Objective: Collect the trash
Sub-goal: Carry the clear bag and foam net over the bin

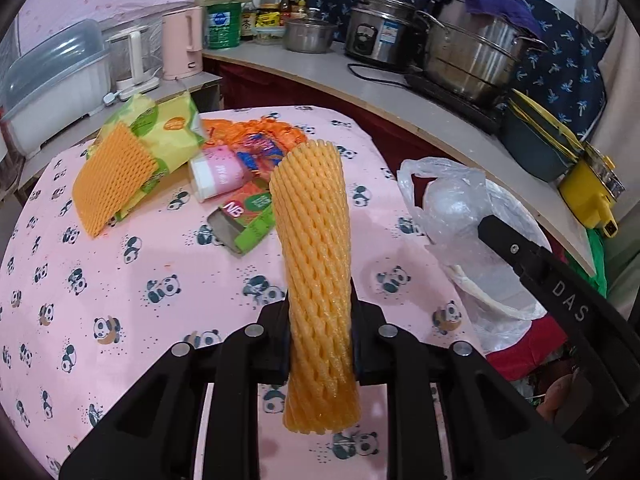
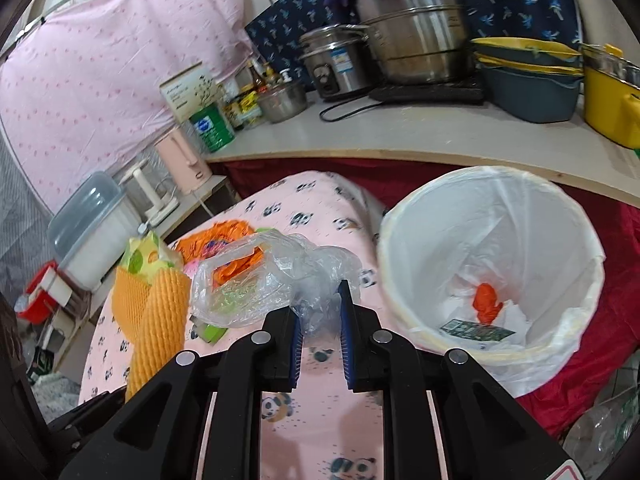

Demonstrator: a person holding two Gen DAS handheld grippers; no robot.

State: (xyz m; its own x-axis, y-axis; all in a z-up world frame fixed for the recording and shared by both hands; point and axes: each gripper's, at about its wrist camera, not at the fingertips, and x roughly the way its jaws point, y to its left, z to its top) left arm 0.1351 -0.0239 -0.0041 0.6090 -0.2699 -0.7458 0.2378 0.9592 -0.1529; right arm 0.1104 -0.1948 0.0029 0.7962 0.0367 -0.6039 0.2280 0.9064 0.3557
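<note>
A: What is the left gripper (image 1: 320,344) carrying?

B: It is pinching a foam net (image 1: 316,264), which is standing upright between the narrowed jaws above the panda cloth (image 1: 120,280).

A: And the right gripper (image 2: 322,344)?

B: Its jaws are standing partly apart, and a clear bag (image 2: 276,276) is sitting crumpled between the blue pads (image 2: 347,344); whether they are really gripping it, I cannot tell.

A: Where is the bin (image 2: 492,184) sitting?

B: Just beside the table on the right, lined in white, with an orange scrap (image 2: 486,302) and a printed wrapper (image 2: 476,330) lying at the bottom.

A: Is more trash lying about?

B: Yes: a second net (image 1: 112,184), a yellow-green packet (image 1: 160,128), a pink cup (image 1: 220,174), a green carton (image 1: 248,216) and orange wrappers (image 1: 260,140) are lying together at the far side of the cloth.
</note>
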